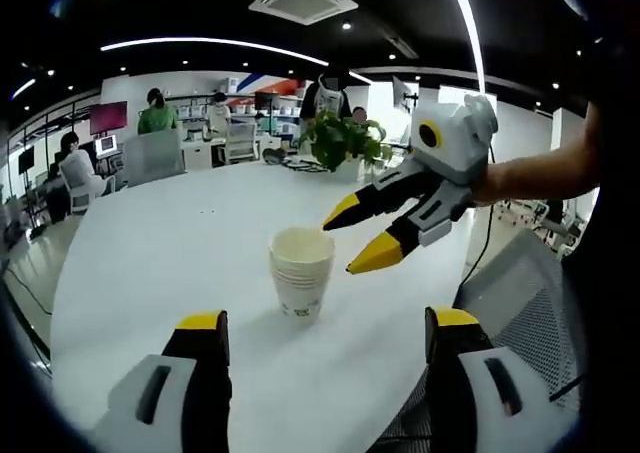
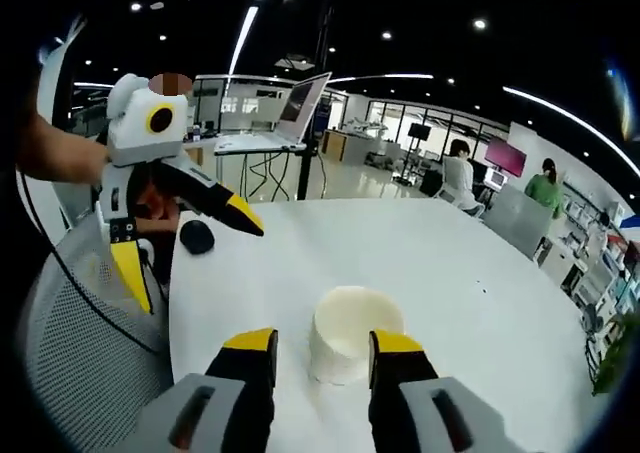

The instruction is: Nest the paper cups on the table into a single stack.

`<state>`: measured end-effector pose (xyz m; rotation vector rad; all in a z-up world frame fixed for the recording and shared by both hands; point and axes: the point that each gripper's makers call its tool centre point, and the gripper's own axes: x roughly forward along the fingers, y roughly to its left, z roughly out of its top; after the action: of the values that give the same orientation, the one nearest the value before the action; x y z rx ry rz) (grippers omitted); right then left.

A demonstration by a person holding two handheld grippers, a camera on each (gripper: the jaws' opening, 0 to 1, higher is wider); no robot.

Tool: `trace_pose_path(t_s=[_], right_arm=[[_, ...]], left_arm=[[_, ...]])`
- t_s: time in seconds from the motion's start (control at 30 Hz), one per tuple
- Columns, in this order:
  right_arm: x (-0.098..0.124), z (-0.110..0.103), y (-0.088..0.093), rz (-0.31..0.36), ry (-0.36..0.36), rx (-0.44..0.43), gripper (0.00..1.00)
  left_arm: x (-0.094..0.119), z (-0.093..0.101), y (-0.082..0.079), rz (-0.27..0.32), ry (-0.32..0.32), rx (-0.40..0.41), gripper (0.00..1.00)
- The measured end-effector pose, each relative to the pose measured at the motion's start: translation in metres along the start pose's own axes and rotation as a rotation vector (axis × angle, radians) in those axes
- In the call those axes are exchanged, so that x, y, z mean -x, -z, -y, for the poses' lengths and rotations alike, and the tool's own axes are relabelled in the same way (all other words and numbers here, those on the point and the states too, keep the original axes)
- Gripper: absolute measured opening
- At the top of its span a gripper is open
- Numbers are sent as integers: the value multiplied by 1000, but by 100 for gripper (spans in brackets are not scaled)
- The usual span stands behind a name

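yellow-tipped jaws of the left gripper (image 1: 327, 333) nearest the lens, spread wide, nothing between them. beyond, paper cups (image 1: 301, 271) already nested in one stack, upright on the white round table (image 1: 180, 243), just ahead of the gap. right gripper (image 1: 363, 238) in from the right, parted, tips hanging just beside the stack's rim, touching nothing, probably freshly let go or lined up for a press down. seen from the right gripper view: stack (image 2: 352, 341) just past the parted jaws, left gripper (image 2: 190, 248) up left, gaping and empty. task looks essentially done.
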<state>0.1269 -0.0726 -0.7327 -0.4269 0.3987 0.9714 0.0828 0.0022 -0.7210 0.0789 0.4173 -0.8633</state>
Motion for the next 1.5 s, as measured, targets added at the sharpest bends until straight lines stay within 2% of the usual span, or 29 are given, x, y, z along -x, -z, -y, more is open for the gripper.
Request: trace_pose_path(t_s=[0.1, 0.23, 0.33, 0.5, 0.63, 0.8, 0.97, 1.27, 1.4, 1.5], right_arm=[[1, 6, 2, 6, 22, -9, 34], [-2, 7, 0, 7, 8, -11, 33], [-5, 7, -1, 1, -7, -5, 33], [-5, 13, -1, 5, -2, -11, 35], [-2, 17, 8, -20, 6, -6, 39], [-3, 21, 21, -51, 2, -10, 42], [-11, 24, 36, -79, -20, -38, 45], [-25, 22, 46, -71, -37, -115, 49], [-35, 19, 53, -88, -53, -89, 48], [-39, 21, 50, -77, -61, -115, 47]], left_arm=[[-1, 0, 0, -4, 5, -8, 79], [-4, 1, 2, -23, 8, -27, 79], [-5, 0, 1, -15, 14, -23, 79], [-15, -8, 3, -25, 17, -38, 77], [-24, -11, 6, -46, 40, -63, 77], [-37, -4, 10, -91, 72, -96, 76], [-51, -2, 14, -118, 92, -114, 76], [-76, -11, 23, -154, 88, -143, 71], [-87, -14, 29, -190, 117, -166, 68], [-94, -15, 30, -216, 146, -201, 66]])
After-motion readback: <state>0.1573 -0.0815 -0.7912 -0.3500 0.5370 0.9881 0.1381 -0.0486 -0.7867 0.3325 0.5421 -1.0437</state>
